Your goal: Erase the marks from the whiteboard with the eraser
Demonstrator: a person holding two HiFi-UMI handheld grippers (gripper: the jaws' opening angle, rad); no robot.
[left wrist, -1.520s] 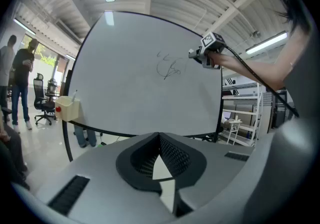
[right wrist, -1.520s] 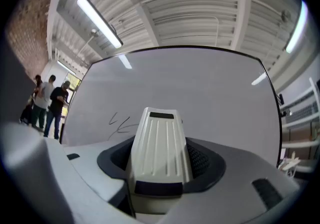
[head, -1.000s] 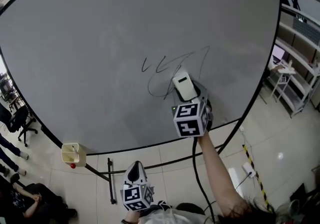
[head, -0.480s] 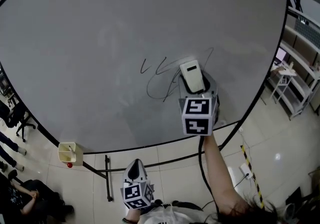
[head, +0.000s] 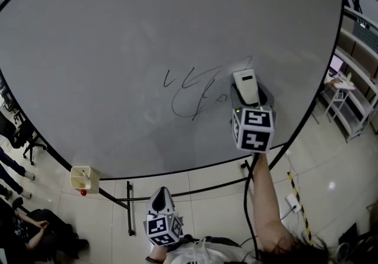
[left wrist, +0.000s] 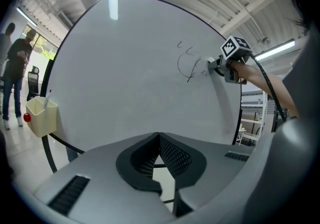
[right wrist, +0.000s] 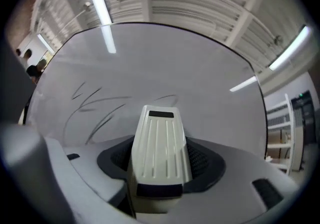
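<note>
The grey whiteboard (head: 118,32) fills the head view, with black scribbled marks (head: 192,93) at its middle. My right gripper (head: 248,103) is shut on a white ribbed eraser (head: 245,87), which lies against the board just right of the marks. In the right gripper view the eraser (right wrist: 160,143) sits between the jaws, and the marks (right wrist: 95,107) lie to its left. My left gripper (head: 159,201) hangs low near the person's body, away from the board. Its jaws (left wrist: 159,143) are shut on nothing. The left gripper view also shows the marks (left wrist: 189,62) and the right gripper (left wrist: 220,65).
A small yellow box (head: 82,178) hangs on the board's lower left frame. The board's stand (head: 130,209) reaches the tiled floor. White shelves (head: 354,97) stand at the right. People (head: 23,233) and an office chair (head: 18,139) are at the left. A black cable (head: 248,209) trails from the right gripper.
The right gripper has slid the eraser to the right across the board. The long strokes on the scribble's right side are mostly gone. The left gripper stayed put.
</note>
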